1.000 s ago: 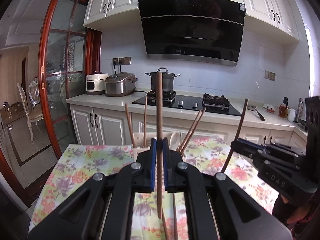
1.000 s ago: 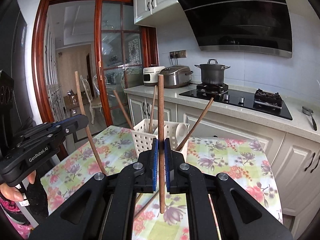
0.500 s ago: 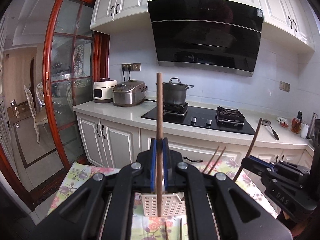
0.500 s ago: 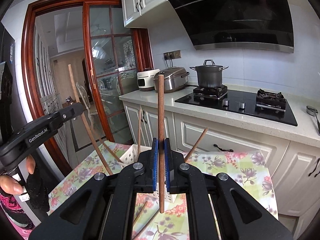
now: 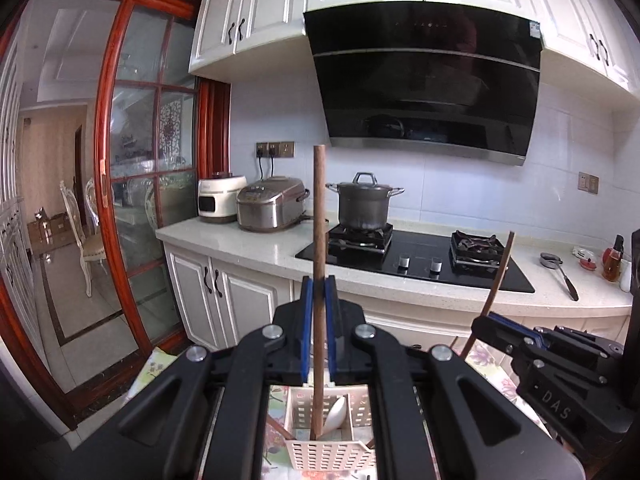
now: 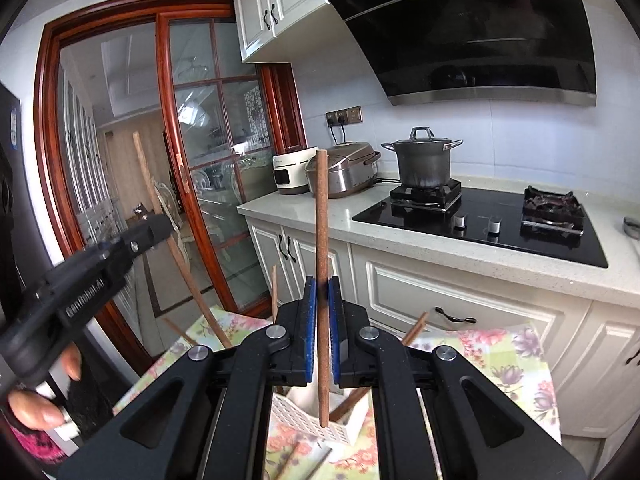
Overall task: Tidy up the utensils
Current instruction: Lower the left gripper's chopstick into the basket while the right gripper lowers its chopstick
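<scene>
My left gripper (image 5: 319, 292) is shut on a brown wooden chopstick (image 5: 319, 240) held upright; its lower tip hangs just above or inside the white slotted utensil basket (image 5: 332, 452), which holds a white spoon (image 5: 334, 416). My right gripper (image 6: 321, 292) is shut on another upright chopstick (image 6: 321, 220), its tip over the same basket (image 6: 304, 420). Each gripper shows in the other's view: the right one (image 5: 496, 326) and the left one (image 6: 156, 228), each with its chopstick. More chopsticks (image 6: 414, 328) lean in the basket.
The basket stands on a floral tablecloth (image 6: 500, 356) with loose chopsticks (image 6: 292, 456) lying on it. Behind are white cabinets, a counter with a black hob (image 5: 420, 260), a pot (image 5: 364, 204) and rice cookers (image 5: 272, 208). A red-framed glass door (image 5: 132, 200) is at left.
Both grippers have risen and come forward over the basket with their chopsticks; the basket now sits low between the fingers in both views, and less of the table shows.
</scene>
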Tool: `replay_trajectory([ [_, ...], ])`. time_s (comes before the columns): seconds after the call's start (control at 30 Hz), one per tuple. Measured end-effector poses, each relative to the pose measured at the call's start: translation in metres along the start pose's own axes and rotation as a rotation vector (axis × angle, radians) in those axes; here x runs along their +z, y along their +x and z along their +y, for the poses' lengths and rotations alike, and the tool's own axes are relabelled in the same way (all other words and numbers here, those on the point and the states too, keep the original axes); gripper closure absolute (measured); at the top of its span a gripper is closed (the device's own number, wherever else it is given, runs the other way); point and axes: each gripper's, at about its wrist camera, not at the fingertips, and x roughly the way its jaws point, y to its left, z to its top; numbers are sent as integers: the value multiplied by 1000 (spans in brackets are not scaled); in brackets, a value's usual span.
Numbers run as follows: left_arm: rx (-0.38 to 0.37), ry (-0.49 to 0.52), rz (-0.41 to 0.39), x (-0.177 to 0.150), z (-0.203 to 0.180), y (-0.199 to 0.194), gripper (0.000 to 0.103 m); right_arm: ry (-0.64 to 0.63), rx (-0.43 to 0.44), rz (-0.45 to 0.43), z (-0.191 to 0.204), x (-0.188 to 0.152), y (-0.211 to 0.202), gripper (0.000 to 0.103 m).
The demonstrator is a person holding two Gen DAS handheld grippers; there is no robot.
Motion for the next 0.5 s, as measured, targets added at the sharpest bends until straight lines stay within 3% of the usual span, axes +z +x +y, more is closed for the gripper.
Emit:
replay_trajectory([
  [0.5,29,-35,101,-23,15,60,97,-18,-20,112,-2,-8,75,97],
])
